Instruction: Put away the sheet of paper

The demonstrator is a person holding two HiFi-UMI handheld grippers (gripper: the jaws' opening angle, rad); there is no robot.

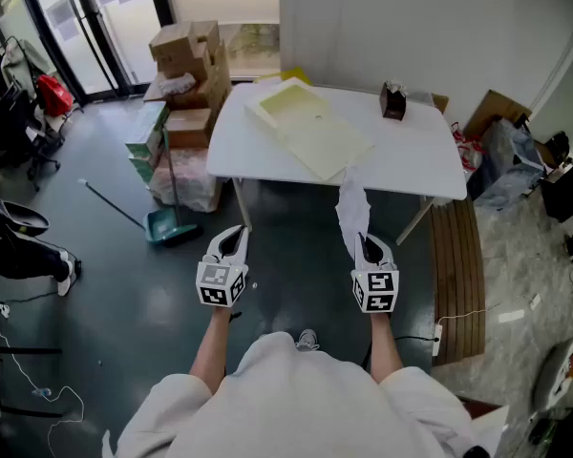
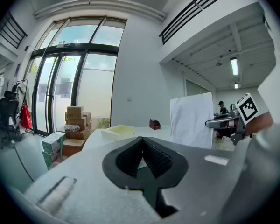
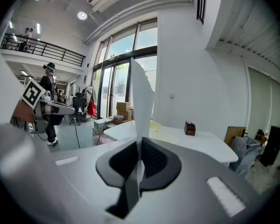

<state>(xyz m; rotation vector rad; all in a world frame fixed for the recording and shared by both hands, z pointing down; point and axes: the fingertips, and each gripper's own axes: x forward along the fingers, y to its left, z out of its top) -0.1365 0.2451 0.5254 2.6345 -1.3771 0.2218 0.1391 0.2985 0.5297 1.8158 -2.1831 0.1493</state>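
Paper [image 1: 351, 203] clamped in right tool [image 1: 366, 240]; left tool [image 1: 236, 231] closed, empty; table [image 1: 411, 151] ahead, boxes [image 1: 191, 65] beside it.

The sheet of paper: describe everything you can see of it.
The sheet of paper is plain white and thin, slightly crumpled, with no print that shows. It stands upright, its lower edge pinched between the shut jaws of the right claw, and rises well above them to an uneven top edge. Seen from the left gripper view, its broad face is roughly rectangular. It is held in the air over the dark floor, short of the white table. Nothing but that claw appears to touch it.
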